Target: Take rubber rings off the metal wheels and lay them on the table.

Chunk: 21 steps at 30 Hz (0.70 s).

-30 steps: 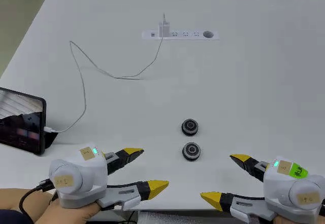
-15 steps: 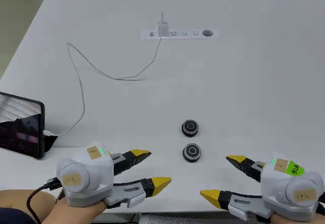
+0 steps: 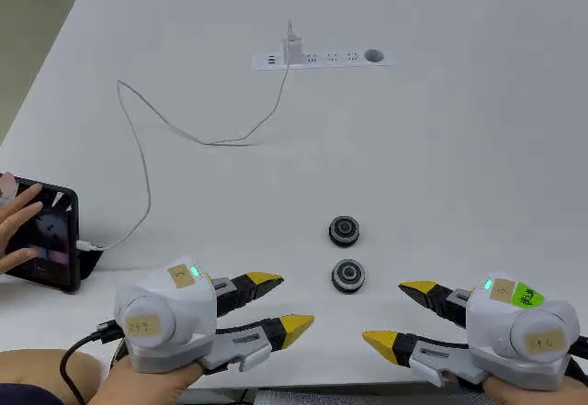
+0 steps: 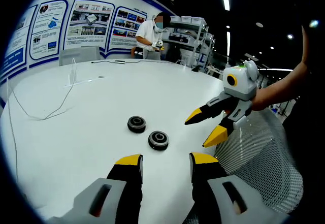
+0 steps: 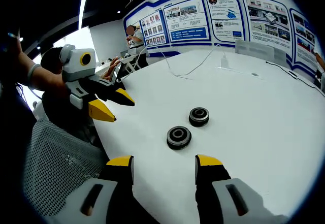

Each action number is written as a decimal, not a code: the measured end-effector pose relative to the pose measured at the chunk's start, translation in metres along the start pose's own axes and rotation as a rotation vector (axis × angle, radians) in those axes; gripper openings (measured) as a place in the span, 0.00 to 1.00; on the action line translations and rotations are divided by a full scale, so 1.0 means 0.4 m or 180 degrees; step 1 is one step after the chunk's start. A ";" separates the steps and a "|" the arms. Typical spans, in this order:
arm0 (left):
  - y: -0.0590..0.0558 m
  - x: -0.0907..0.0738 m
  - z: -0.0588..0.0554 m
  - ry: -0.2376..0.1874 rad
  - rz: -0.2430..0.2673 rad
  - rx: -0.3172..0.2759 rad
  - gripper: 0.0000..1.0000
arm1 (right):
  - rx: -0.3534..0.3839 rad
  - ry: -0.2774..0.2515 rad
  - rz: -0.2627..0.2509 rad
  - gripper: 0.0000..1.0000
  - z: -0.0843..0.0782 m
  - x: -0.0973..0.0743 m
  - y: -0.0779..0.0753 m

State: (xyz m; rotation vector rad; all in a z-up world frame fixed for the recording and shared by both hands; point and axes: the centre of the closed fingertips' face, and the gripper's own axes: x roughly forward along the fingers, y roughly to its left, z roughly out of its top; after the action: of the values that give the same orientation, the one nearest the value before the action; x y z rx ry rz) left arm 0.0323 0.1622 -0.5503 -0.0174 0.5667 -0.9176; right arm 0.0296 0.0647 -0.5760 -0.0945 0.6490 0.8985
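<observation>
Two small metal wheels with black rubber rings lie flat on the white table: the near wheel (image 3: 347,275) (image 4: 158,140) (image 5: 179,137) and the far wheel (image 3: 344,230) (image 4: 136,124) (image 5: 199,116). My left gripper (image 3: 281,304) (image 4: 166,160) hovers open at the table's front edge, left of the near wheel. On the other side, my right gripper (image 3: 393,314) (image 5: 165,162) is open too, holding nothing. Each gripper appears in the other's view: right gripper (image 4: 206,126), left gripper (image 5: 109,104).
A white power strip (image 3: 322,59) with a plugged charger lies at the back; its cable (image 3: 147,157) runs to a phone (image 3: 41,236) at the left edge, where a hand (image 3: 16,226) touches it. A mesh chair (image 5: 51,163) sits below the table edge.
Both grippers have edged a little inward toward the wheels, staying open. A hand has come onto the phone at the left. The wheels have not moved.
</observation>
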 end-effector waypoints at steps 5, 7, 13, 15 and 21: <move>-0.001 0.007 0.008 0.0007 0.0010 0.0037 0.34 | 0.0009 -0.0012 0.0011 0.43 0.006 0.005 -0.005; 0.000 0.011 0.011 0.0013 0.0014 0.0036 0.34 | 0.0022 -0.0032 0.0003 0.41 0.012 0.008 -0.008; 0.000 0.022 0.018 0.0032 0.0011 0.0059 0.30 | 0.0034 -0.0040 0.0019 0.37 0.017 0.021 -0.015; 0.000 0.027 0.020 0.0049 0.0016 0.0074 0.29 | 0.0042 -0.0037 0.0033 0.36 0.019 0.024 -0.015; 0.005 0.042 0.025 0.0075 0.0014 0.0090 0.27 | 0.0055 -0.0037 0.0027 0.32 0.018 0.034 -0.024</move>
State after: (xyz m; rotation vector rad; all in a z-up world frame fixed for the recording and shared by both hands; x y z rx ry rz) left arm 0.0464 0.1483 -0.5499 0.0200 0.5755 -0.9225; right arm 0.0467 0.0706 -0.5796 -0.0711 0.6465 0.9009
